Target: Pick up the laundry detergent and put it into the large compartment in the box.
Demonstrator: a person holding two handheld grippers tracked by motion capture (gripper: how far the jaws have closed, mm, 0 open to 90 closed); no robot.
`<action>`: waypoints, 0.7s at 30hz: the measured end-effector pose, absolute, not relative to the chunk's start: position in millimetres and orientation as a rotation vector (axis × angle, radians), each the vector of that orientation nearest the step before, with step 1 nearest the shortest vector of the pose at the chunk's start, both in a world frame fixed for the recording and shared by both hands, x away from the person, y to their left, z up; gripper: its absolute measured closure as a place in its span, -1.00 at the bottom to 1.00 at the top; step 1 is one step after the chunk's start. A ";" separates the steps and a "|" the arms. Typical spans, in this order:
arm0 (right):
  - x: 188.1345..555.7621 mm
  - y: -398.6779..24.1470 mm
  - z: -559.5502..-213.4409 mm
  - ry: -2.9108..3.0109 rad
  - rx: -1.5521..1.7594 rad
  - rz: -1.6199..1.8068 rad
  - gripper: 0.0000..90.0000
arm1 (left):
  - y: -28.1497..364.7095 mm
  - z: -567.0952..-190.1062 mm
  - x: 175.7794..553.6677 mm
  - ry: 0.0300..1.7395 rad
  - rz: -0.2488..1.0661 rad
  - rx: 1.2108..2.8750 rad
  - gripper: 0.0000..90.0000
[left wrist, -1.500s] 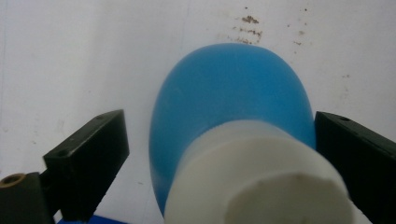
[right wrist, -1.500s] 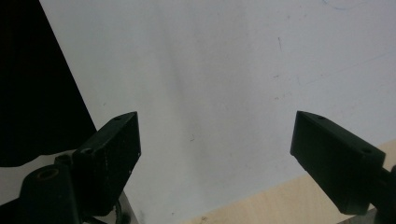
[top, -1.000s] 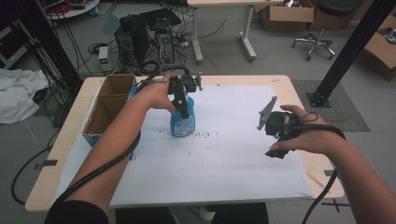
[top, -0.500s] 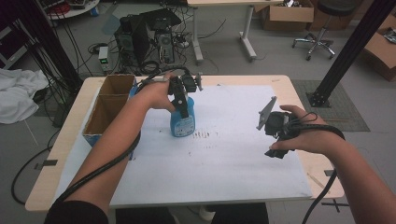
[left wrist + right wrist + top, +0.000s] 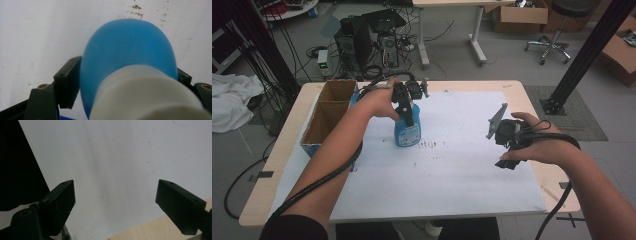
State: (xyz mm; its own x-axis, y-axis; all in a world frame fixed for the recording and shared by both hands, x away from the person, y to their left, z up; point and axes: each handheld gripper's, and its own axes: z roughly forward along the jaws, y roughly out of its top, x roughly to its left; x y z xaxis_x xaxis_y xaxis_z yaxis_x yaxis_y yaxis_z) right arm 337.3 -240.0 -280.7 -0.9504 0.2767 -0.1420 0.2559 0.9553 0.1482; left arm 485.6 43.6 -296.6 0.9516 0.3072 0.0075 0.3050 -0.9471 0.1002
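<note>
Left gripper (image 5: 409, 120) clamped on blue plastic bottle with white neck (image 5: 407, 131) — keep squeeze level, bottle upright on white sheet (image 5: 462, 170). Right gripper (image 5: 115, 202) wide open, empty — keep clear.

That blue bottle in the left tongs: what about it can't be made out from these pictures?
- Blue bottle, high view: label print too small to read.
- Its top, high view: covered by the left tongs and hand.
- Left gripper view: the white cap is blurred and cut off by the bottom edge.
- Contents: not visible.
</note>
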 end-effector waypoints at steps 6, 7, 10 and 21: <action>337.5 -240.0 -281.2 2.947 0.406 0.183 -0.64 | 41.6 -297.4 485.6 0.475 0.027 3.028 -0.26; 337.1 -240.1 -281.2 2.946 0.405 0.185 -0.64 | 41.0 -297.6 485.8 0.470 0.020 3.025 -0.24; 337.1 -240.8 -281.9 2.947 0.406 0.189 -0.64 | 39.9 -297.4 485.8 0.465 0.011 3.023 -0.14; 336.8 -242.9 -282.3 2.944 0.413 0.192 -0.64 | 38.1 -297.2 485.8 0.413 0.020 3.064 -0.13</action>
